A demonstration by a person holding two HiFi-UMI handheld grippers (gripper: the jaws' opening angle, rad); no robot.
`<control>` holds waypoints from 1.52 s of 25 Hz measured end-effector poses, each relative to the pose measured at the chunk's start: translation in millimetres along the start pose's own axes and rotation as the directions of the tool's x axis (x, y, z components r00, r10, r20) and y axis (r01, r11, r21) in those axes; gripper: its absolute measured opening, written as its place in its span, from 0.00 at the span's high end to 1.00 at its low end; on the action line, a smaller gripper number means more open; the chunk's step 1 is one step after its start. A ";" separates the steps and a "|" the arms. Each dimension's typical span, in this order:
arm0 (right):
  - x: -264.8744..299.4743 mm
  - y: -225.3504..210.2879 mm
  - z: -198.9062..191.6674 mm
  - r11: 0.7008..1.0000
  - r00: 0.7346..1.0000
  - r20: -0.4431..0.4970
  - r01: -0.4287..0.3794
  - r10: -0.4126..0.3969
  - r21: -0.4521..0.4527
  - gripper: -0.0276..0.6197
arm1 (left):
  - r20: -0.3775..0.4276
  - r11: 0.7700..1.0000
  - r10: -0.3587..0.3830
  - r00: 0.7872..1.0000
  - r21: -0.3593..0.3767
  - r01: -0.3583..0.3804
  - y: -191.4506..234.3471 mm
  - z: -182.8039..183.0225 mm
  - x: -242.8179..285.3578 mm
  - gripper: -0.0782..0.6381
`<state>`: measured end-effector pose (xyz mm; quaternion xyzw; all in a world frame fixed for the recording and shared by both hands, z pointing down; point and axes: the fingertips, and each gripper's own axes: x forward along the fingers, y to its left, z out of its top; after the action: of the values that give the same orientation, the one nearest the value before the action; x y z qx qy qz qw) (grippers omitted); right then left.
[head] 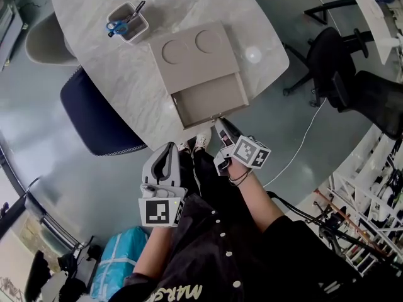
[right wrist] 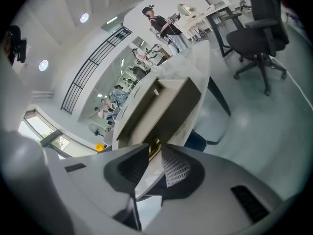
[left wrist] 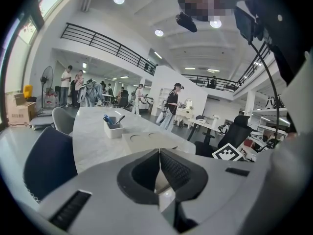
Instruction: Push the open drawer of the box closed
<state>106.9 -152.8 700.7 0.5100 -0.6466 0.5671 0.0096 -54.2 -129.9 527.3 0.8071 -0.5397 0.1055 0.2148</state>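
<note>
On the marble table [head: 107, 74] stands a beige box [head: 195, 58] with two round recesses in its lid. Its drawer [head: 211, 98] is pulled out toward me, past the table edge. My right gripper [head: 221, 128] is shut, and its tips sit right at the small brass knob [right wrist: 154, 144] on the drawer front [right wrist: 171, 111]. My left gripper [head: 167, 151] is also shut and empty, held back below the table edge near my body. In the left gripper view this gripper [left wrist: 159, 153] points toward the box [left wrist: 146, 140] from a distance.
A white pen cup [head: 128, 21] with blue scissors stands behind the box on the left. A navy chair [head: 94, 115] and a grey chair [head: 45, 43] stand at the table's left. Black office chairs [head: 334, 55] are on the right, and a teal bag [head: 123, 263] lies on the floor.
</note>
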 end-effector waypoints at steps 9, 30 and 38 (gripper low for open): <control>11.0 8.4 9.7 1.000 1.000 -0.010 -0.012 0.012 -0.006 0.84 | -0.001 1.000 0.003 1.000 -0.005 -0.003 1.5 3.1 6.6 0.87; 78.7 44.1 60.6 0.997 0.998 0.012 -0.060 0.061 -0.044 0.84 | -0.012 0.998 0.050 0.999 -0.025 -0.050 26.9 3.9 15.7 0.87; 92.0 48.1 67.8 0.998 0.999 0.005 -0.052 0.052 -0.031 0.84 | -0.016 0.997 0.064 0.998 -0.032 -0.065 33.6 3.0 18.3 0.87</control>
<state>69.0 -270.7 696.0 0.4944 -0.6686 0.5555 0.0007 -77.9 -157.3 539.9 0.7848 -0.5656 0.1095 0.2285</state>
